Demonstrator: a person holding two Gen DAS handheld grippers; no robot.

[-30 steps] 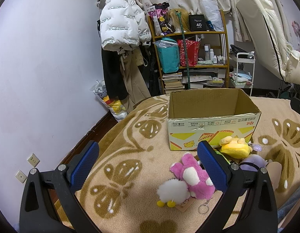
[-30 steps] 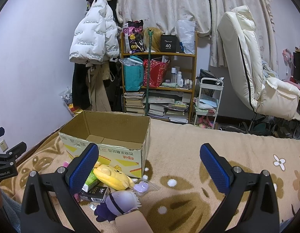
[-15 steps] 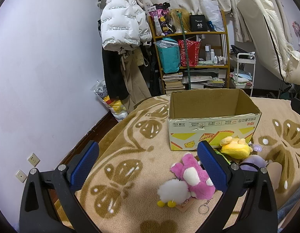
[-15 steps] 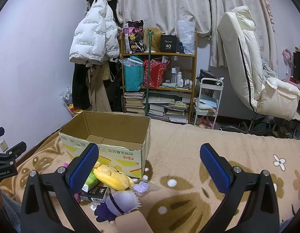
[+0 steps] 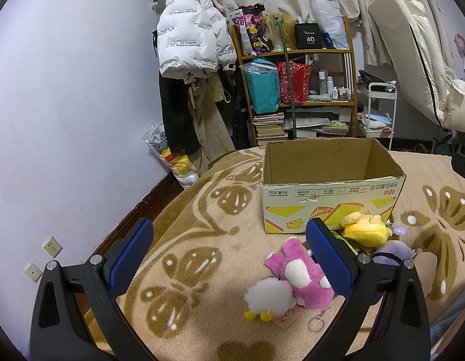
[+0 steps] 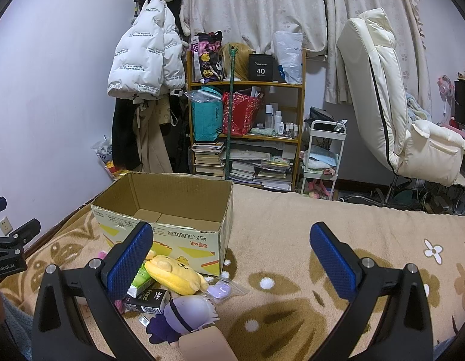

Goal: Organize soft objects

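Left to right across the beige butterfly-patterned blanket (image 5: 202,234) on the bed: the left hand-held gripper (image 5: 229,255) hangs above the blanket with its blue pads spread wide and nothing between them. Just ahead of it lie a white fluffy ball toy with yellow feet (image 5: 270,296) touching a pink-and-white plush animal (image 5: 301,273). Behind them stands the open, empty cardboard box (image 5: 328,195). At its front wall rest a yellow plush dog (image 6: 175,273), a purple-haired plush doll (image 6: 184,313), a small black carton (image 6: 148,299) and a clear packet holding a lilac charm (image 6: 223,288). The right hand-held gripper (image 6: 231,258) is likewise spread and empty, over bare blanket.

Judged step: first pick. Best practice is probably to centre the left pads over the pink plush body, close on its bulk rather than a limb, and lift clear of the box rim before release. The white toy's keyring (image 5: 315,325) may snag.
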